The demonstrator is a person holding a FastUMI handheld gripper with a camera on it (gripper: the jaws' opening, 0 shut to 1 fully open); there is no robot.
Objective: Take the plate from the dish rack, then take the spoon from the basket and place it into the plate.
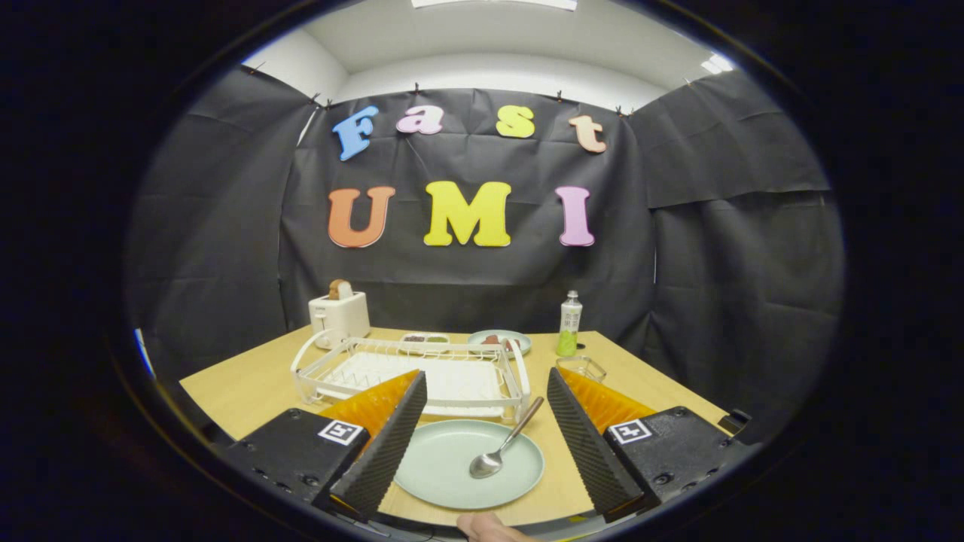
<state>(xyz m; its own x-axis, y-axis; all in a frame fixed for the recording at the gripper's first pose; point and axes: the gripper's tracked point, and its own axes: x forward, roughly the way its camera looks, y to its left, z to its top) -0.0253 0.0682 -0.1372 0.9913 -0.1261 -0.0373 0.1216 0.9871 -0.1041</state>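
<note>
In the gripper view, the gripper (482, 436) has its two fingers spread wide apart. Nothing is held between them. One finger (384, 444) stands on the left and the other on the right, and both are up above the table (241, 388).

The plate (444, 470) lies flat on the table, down between the two fingers. It is a pale green, round plate. It sits just in front of the dish rack (410, 369), apart from it.

The spoon (503, 446) is in the plate. Its bowl rests on the plate, on the right side. Its handle leans up and away, over the far rim of the plate, and points toward the right front corner of the dish rack. The fingers do not touch the spoon.

The dish rack is white, made of wire, and it is just beyond the fingers. It sits in the middle of the table.

To the right of the dish rack there is a small see-through basket (581, 367). It is just past the right finger.

At the back of the table stands a white toaster (340, 315) with a slice of bread (340, 288) poking out of the top. Near it is a little tray (425, 340) with some food in it. Next to that is another plate (499, 342) with something red on it. A bottle (569, 324) with a green bottom stands upright to the right of that plate.

At the very front, a bit of a person's hand (489, 527) shows below the plate.
</note>
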